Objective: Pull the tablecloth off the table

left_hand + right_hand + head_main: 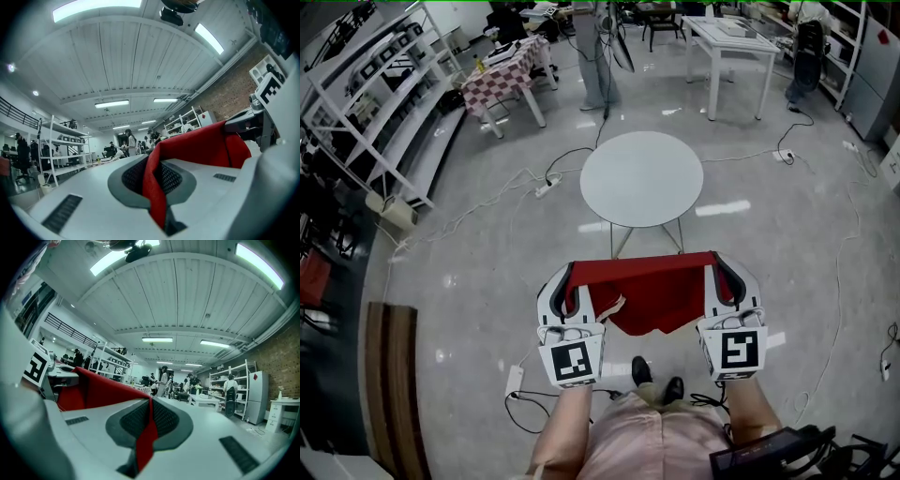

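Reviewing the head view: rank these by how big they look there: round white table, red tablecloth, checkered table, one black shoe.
1. Round white table and red tablecloth: about alike, and the cloth is nearer the camera, so not ranked.
2. Checkered table.
3. Black shoe.

Glossy grey floor (441, 281) spreads ahead of me, cables (741, 157) trailing across it; white shelving (389, 103) lines my left; a checkered table (499, 77) stands far left, a white table (733, 39) far right; strip lights (157, 339) overhead.
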Demonstrator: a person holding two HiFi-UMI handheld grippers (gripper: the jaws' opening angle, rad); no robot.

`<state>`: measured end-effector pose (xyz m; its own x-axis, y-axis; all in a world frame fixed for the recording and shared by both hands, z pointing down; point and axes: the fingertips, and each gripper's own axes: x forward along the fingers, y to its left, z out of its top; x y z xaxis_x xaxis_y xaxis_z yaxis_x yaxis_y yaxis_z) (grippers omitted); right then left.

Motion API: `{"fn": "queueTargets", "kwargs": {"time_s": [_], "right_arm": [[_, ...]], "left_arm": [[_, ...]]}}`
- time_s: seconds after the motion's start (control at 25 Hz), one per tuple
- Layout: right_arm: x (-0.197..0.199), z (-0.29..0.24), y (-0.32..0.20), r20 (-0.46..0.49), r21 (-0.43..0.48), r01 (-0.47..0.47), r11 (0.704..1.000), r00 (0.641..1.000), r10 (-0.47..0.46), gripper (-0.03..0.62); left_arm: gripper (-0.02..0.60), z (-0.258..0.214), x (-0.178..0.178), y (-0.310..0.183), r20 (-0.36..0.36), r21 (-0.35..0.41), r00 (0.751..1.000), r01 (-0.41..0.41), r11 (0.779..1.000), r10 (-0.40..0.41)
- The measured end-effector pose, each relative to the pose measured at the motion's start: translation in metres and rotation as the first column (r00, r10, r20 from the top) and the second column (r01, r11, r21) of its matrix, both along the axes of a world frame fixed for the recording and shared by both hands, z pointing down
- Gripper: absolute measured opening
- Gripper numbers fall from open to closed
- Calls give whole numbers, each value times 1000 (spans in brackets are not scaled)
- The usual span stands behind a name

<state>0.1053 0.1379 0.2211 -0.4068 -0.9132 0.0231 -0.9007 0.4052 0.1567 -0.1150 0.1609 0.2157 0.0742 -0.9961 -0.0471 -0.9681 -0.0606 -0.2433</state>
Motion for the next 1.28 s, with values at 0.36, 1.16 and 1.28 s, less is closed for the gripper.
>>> {"fn": "queueTargets", "kwargs": {"time_s": [0.36,1.16,1.28], "right_arm": [[-3,-2,5,11,23,26,999,1000,-26,28],[4,-2,8,16,51,39,998,999,-40,28],[5,0,8,26,46,38,998,999,-39,26]], "left_arm": [[38,-2,-4,5,-16,16,1000,19,1000,-19],[38,2,3,7,-19,20,1000,11,1000,-11],[38,1,3,7,-17,26,1000,13,1000,-12]]}}
